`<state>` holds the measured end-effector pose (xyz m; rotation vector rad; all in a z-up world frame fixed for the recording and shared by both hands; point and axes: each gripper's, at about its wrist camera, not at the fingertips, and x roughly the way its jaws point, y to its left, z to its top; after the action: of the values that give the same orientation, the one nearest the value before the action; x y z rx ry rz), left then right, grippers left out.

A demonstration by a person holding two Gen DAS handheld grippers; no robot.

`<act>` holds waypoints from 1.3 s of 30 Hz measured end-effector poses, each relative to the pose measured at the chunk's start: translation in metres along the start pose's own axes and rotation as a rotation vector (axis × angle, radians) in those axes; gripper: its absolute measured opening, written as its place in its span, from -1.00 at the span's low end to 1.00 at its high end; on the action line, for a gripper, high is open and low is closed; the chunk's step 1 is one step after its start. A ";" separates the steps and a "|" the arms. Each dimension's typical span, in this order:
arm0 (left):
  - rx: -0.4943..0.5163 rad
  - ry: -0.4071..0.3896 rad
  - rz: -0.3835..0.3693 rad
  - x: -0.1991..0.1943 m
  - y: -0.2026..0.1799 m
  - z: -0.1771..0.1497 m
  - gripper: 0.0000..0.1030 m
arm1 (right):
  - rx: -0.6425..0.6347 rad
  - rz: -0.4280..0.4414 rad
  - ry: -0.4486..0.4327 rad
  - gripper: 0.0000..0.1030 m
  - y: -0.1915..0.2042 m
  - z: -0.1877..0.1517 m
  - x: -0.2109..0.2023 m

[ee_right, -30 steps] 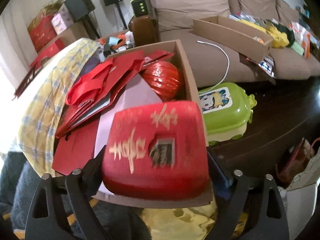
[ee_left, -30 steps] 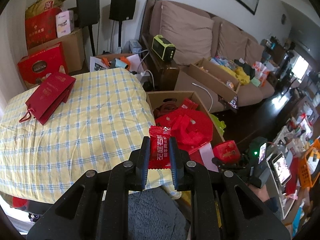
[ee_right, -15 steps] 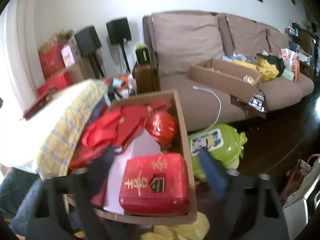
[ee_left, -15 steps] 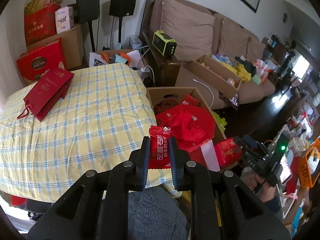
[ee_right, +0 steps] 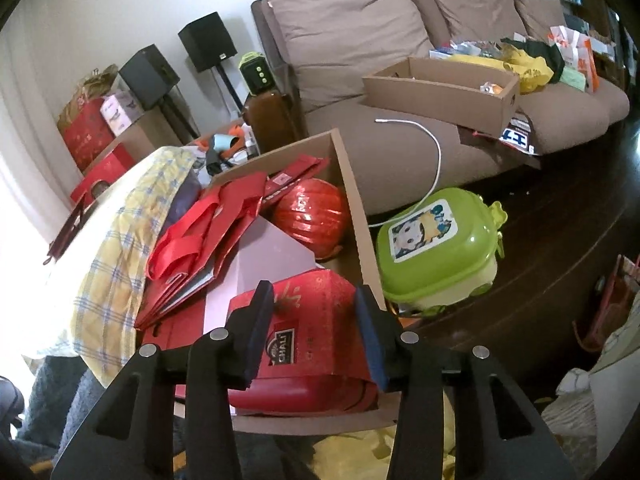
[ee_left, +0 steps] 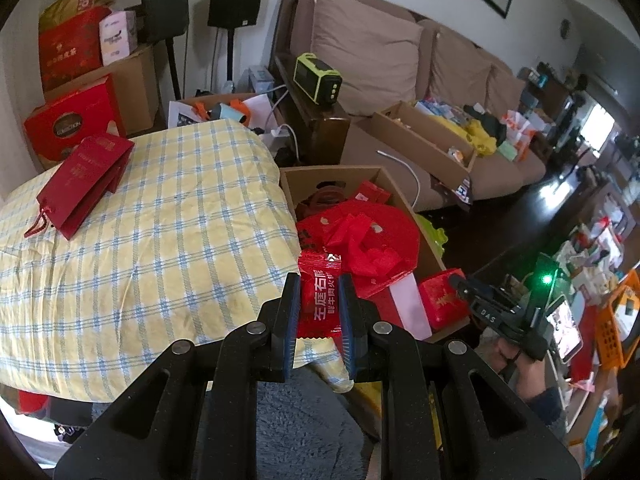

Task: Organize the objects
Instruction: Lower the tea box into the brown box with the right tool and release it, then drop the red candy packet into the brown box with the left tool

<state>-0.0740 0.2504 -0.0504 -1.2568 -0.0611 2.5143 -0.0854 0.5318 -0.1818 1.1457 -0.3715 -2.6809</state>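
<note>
My left gripper (ee_left: 319, 280) is shut on a small red snack packet (ee_left: 320, 300) with white characters, held above the edge of the yellow checked cloth (ee_left: 160, 240). A red tea box (ee_right: 316, 344) with gold script lies at the near end of the open cardboard box (ee_right: 352, 184). My right gripper (ee_right: 314, 292) hovers just above it, jaws closing with nothing pressed between the pads. In the left wrist view the right gripper (ee_left: 464, 286) sits beside the red tea box (ee_left: 440, 300), held by a hand (ee_left: 516, 360).
The cardboard box also holds red gift bags (ee_right: 200, 232), a red lantern (ee_right: 312, 216) and a white sheet (ee_right: 272, 256). A green toy case (ee_right: 440, 248) stands on the dark floor beside it. A red gift bag (ee_left: 84, 176) lies on the cloth. A brown sofa (ee_right: 400, 40) carries another carton.
My right gripper let go of the red tea box, which now lies in the cardboard box. It lifted and rolled a little, and its jaws have narrowed. The left gripper stayed still with its packet.
</note>
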 end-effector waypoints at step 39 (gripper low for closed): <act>0.104 0.205 -0.061 0.204 -0.144 0.045 -0.66 | 0.126 -0.030 -0.153 0.11 -0.023 0.009 -0.033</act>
<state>-0.1843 0.4543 -0.1538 -1.4394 0.0765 2.2926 -0.0716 0.5645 -0.1606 0.9871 -0.5594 -2.8158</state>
